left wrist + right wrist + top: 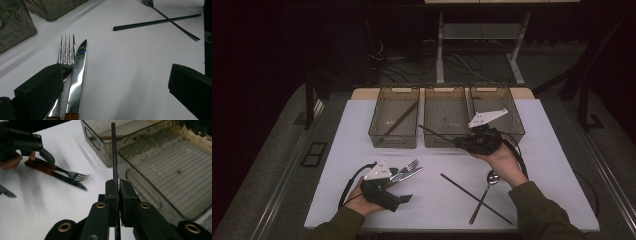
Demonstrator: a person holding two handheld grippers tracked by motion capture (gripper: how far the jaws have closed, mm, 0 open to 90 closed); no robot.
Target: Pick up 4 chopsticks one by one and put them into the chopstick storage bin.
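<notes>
In the high view, the right tool (460, 142) is clamped on a black chopstick (437, 133) that sticks out ahead of it toward the near wall of the middle bin (445, 141), one of three clear bins. The step in hand looks like carrying this chopstick to a bin; a chopstick-like stick already lies in the left bin (393, 142), so that may be its place. The left tool (404, 192) rests low on the surface (362, 125), its jaws apart, just beside a fork (410, 165) and knife (411, 174). A second chopstick (475, 191) and a spoon (484, 194) lie crossed behind the right tool.

In the left gripper view, the jaws stand wide with nothing between them; the fork (65, 53) and knife (77, 80) lie by the left jaw.

In the right gripper view, the pads pinch the chopstick (114, 155), whose tip reaches over the bin rims. The next move calls for lifting the tip clear of the wall, then lowering it lengthwise before letting go.
</notes>
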